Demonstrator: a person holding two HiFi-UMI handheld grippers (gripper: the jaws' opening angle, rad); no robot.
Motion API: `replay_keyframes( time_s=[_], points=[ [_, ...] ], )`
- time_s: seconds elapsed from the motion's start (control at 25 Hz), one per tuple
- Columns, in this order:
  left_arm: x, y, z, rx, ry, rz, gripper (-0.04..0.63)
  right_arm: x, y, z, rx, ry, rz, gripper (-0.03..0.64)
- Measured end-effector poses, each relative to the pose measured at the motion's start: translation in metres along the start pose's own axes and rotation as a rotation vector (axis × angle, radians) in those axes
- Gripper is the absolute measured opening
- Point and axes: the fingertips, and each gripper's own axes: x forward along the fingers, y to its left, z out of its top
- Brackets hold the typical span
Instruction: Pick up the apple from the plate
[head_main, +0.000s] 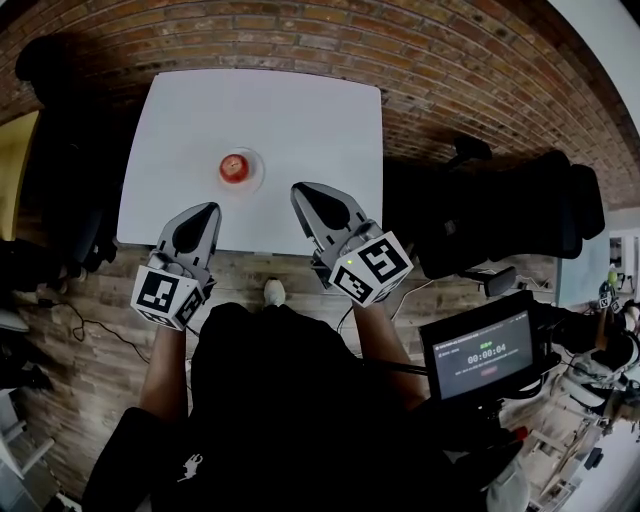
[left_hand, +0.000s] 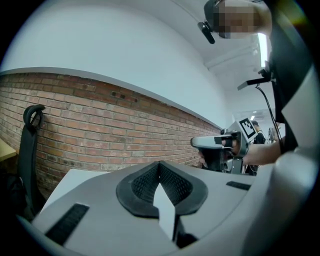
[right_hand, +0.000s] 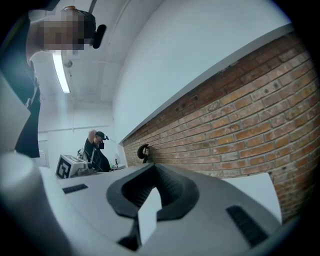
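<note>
A white square table (head_main: 300, 120) stands with its far edge against a red brick wall (head_main: 300, 35) in a room with a wood-plank floor (head_main: 110, 350). Black office chairs (head_main: 500, 215) flank its left and right edges, and a small black monitor (head_main: 482, 352) glows beside the person's right arm.

A red apple (head_main: 235, 167) sits on a small clear round plate (head_main: 254, 170), about midway between the table's left and right edges and a little closer to the near edge than the far one.

The grey left gripper (head_main: 208, 209) hangs over the near edge towards the near-left corner. In its own view, its jaws (left_hand: 160, 166) are pressed together with nothing between them.

The grey right gripper (head_main: 299, 190) reaches in over the near edge towards the middle of the table. Its jaws (right_hand: 152, 168) are likewise closed tip to tip and empty.

Both grippers are clear of the plate and the apple, one on either side of them.
</note>
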Motion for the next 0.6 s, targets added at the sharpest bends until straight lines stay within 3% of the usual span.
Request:
replay_keyframes(
  time_s=[0.2, 0.6],
  points=[
    [0.009, -0.004, -0.001, 0.008, 0.012, 0.020, 0.005, -0.004, -0.021, -0.005, 0.018, 0.007, -0.006, 0.002],
    [-0.005, 0.009, -0.009, 0.004, 0.026, 0.042, 0.005, 0.005, -0.016, -0.016, 0.042, 0.018, -0.005, 0.002]
  ],
)
